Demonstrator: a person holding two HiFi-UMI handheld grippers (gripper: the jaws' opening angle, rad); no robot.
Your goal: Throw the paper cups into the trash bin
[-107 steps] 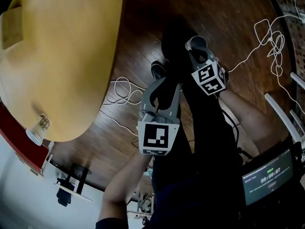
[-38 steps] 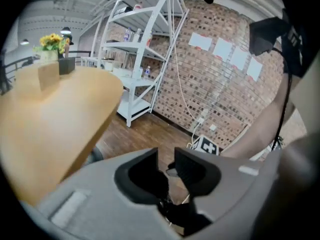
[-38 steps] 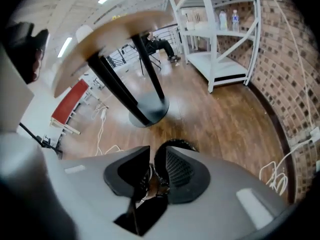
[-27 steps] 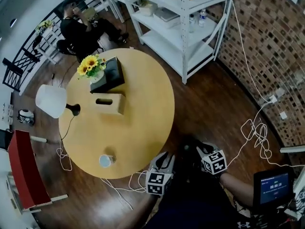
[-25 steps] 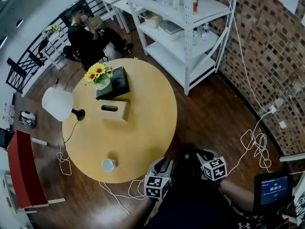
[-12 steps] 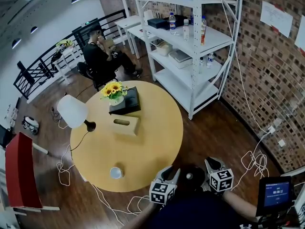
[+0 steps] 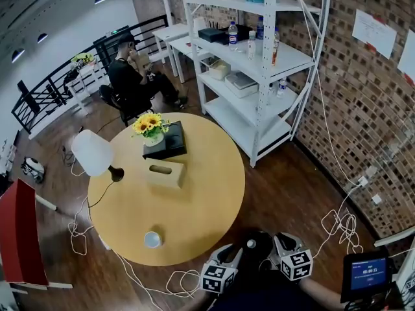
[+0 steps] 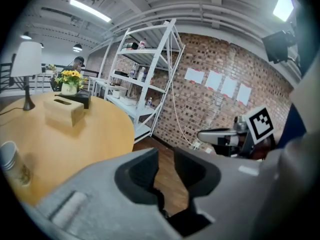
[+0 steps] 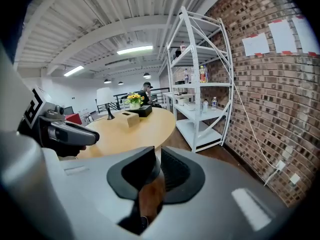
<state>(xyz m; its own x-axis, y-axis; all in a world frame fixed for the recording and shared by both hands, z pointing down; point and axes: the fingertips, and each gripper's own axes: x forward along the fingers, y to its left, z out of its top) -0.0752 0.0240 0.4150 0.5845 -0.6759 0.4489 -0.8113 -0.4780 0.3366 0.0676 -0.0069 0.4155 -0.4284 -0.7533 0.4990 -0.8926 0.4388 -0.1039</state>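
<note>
First, the head view looks steeply down on a round table (image 7: 194, 206) of pale wood. The paper cup (image 7: 152, 239) stands upright on it close to the near edge, well apart from everything else on the top. Farther back sit a tissue box (image 7: 162, 173), a black box (image 7: 167, 144) with sunflowers (image 7: 148, 123) beside it, and a lamp (image 7: 89, 153) with a white shade. A white shelf (image 7: 259, 63) runs along the brick wall (image 7: 369, 122), and a person (image 7: 133, 76) sits beyond the table. Cables (image 7: 340, 225) lie loose on the dark wooden floor (image 7: 285, 180). At the bottom edge the left gripper (image 7: 228, 258) and the right gripper (image 7: 285, 243) are held side by side over the floor, clear of the table and the cup.

Next, the left gripper view shows its jaws spread with a clear gap and only floor between them. The paper cup (image 8: 11, 161) is at the far left on the table (image 8: 75, 139), off to the side of the jaws, with the tissue box (image 8: 62, 111) and lamp (image 8: 27, 64) behind it. The right gripper (image 8: 220, 136) reaches in from the right.

Lastly, the right gripper view shows its jaws have just been closing: they are nearly together, a thin slit left, with nothing between them. The left gripper (image 9: 75, 131) juts in at the left, and the table (image 9: 140, 126) and shelf (image 9: 200, 84) lie ahead.
</note>
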